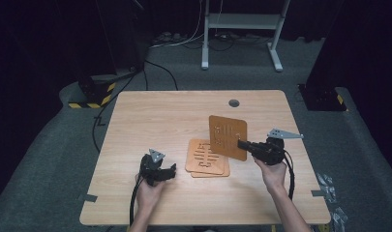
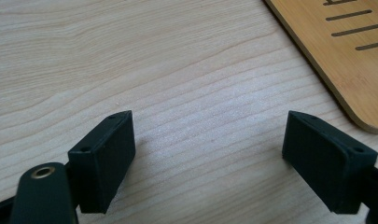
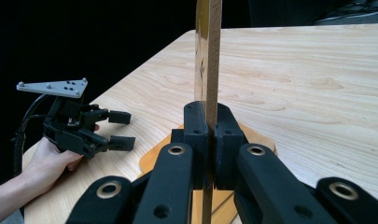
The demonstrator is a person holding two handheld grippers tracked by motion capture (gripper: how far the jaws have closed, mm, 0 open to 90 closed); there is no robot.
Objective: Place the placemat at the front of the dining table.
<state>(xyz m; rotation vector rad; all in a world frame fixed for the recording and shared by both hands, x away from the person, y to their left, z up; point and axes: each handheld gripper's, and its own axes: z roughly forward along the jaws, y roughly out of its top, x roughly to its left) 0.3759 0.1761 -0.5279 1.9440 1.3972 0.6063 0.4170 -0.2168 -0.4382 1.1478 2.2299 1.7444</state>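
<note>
Above the stacked boards point(image 1: 207, 162), the right gripper point(image 1: 242, 143) pinches only the edge of a raised board point(image 1: 227, 137), which could pivot and slip, while the left gripper point(image 1: 170, 170) gapes empty.

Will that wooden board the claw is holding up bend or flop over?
Probably not: the board stands straight and flat from one edge pinched in the right claw, so it looks stiff. Being thin, it's likely light, and would probably tip flat if released.

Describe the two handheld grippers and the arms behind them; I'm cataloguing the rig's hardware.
Both the left gripper and the right gripper are black, with two blocky jaws, brass-ringed pivot holes and a grey three-cornered plate on top. A black cable trails from each. The forearms are bare, no sleeves or gloves.
</note>
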